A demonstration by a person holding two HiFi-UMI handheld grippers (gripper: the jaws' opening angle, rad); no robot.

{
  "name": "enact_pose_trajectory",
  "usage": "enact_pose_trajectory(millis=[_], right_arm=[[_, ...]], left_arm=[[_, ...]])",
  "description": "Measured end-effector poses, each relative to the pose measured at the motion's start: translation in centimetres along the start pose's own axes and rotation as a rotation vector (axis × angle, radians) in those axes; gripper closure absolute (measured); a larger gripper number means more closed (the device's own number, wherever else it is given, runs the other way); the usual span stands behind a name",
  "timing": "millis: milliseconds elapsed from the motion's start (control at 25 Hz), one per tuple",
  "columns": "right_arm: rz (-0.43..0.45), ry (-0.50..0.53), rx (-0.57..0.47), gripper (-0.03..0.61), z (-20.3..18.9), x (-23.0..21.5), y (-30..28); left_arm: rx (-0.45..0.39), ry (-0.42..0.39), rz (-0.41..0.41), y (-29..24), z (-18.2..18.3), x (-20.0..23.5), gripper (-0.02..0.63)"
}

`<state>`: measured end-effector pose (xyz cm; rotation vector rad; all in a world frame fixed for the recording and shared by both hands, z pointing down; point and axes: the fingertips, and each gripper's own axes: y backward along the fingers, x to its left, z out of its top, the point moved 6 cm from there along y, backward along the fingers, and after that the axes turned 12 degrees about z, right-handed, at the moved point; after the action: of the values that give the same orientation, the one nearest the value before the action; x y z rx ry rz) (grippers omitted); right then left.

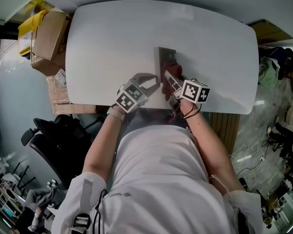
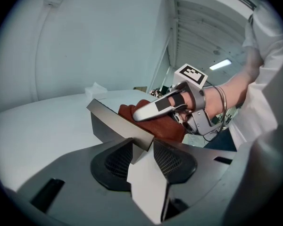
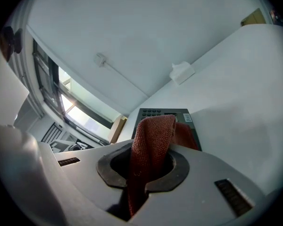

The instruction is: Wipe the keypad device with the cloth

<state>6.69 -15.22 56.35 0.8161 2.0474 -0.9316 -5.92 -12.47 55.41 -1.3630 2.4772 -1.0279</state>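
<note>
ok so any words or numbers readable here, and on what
No text is readable.
Sticker on the keypad device: too small to read.
Print on the person's shirt: too small, blurred.
Right marker cube, left marker cube: square patterns only, no words.

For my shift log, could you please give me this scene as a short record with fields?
surface: white table
device: keypad device, resting on the table
cloth: red-brown cloth, draped onto the device
left side: left tool shut on the device's edge
right side: right tool shut on the cloth, above the device
</note>
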Motion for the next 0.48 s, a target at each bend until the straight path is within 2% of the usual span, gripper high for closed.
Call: enact_pose_trajectory(millis=[480], right_arm=[[-0.045,-0.054,-0.024,0.525,0.6,-3.9,0.9]], left_arm=[[0.003,0.023,0.043,-0.1,0.0,-0.2,0.486]])
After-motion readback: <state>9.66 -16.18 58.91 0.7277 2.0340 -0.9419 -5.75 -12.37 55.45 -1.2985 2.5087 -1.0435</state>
